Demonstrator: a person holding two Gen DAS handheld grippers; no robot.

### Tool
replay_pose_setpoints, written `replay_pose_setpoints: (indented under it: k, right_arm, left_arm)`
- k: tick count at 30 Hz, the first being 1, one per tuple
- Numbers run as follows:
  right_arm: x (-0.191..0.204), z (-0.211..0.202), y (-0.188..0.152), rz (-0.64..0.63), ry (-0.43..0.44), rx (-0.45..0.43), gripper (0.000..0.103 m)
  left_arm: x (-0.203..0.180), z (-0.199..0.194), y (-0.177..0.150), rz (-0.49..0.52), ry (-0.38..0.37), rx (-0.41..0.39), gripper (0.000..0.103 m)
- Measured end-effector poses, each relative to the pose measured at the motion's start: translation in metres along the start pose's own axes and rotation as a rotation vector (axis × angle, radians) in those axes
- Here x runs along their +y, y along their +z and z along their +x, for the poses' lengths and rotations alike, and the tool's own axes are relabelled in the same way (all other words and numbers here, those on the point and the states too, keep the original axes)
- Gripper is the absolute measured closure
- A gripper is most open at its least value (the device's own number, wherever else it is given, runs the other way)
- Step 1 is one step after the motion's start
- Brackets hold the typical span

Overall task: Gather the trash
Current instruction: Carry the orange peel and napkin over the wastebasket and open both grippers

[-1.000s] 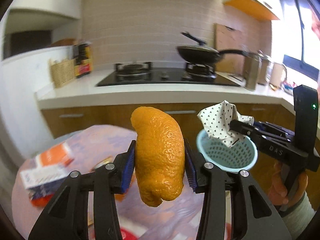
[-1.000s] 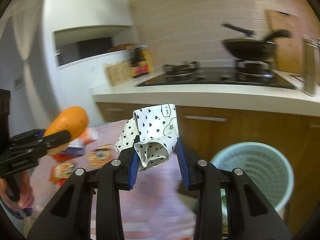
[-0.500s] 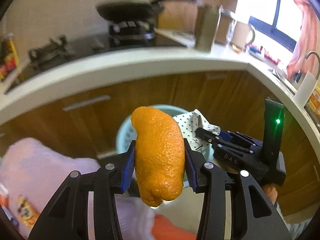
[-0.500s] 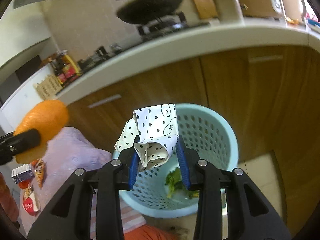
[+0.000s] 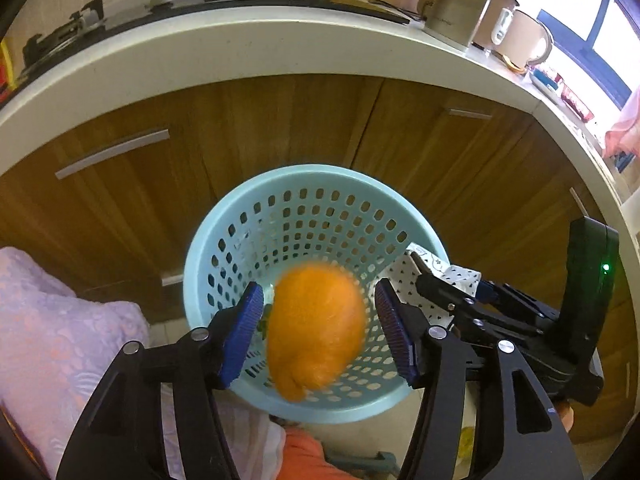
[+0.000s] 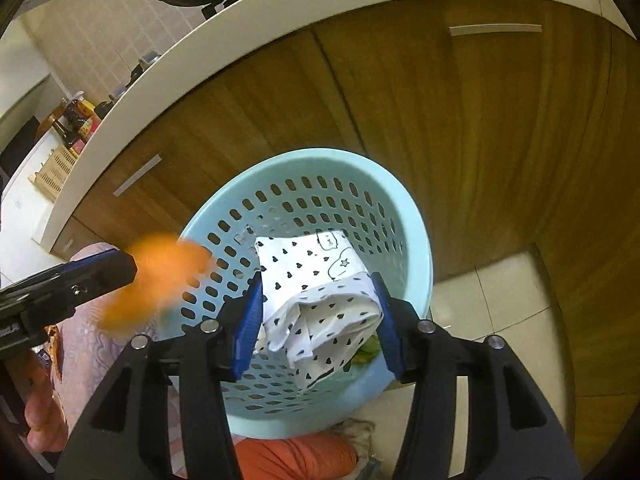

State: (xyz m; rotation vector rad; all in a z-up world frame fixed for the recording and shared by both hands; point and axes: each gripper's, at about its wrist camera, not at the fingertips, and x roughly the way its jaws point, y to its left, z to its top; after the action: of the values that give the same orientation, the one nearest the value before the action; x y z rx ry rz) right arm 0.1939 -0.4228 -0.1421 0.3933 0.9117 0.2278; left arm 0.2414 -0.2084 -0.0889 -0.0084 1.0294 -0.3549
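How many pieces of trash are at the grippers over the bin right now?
2: the orange peel, blurred, between the left gripper's open pads; the spotted paper between the right gripper's.

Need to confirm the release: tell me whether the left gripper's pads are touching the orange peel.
Apart. In the left wrist view the orange peel hangs blurred between the left gripper pads, with basket showing through gaps on both sides.

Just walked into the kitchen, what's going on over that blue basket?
A person is dumping trash into the perforated blue basket. The left gripper has just been opening, and the orange peel sits blurred between its spread pads, dropping free. The right gripper has also been opening around the crumpled heart-print paper, which is still between its pads.
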Motion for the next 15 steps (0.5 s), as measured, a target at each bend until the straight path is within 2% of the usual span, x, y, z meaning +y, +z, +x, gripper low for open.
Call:
replay_pose_setpoints:
  k: [7, 10, 15]
  right_arm:
    - [0.024, -0.009, 0.000, -0.067, 0.000, -0.017, 0.053]
    - [0.035, -0.004, 0.000, -0.085, -0.034, -0.009, 0.031]
    - [0.051, -0.001, -0.006, -0.101, -0.028, 0.016, 0.031]
  left_arm:
    - [0.003, -0.030, -0.009, 0.009, 0.011, -0.043, 0.044]
    - [0.004, -0.050, -0.015, 0.023, 0.032, -0.071, 0.044]
    - [0.013, -0.088, -0.032, 0.020, 0.069, -0.129, 0.044]
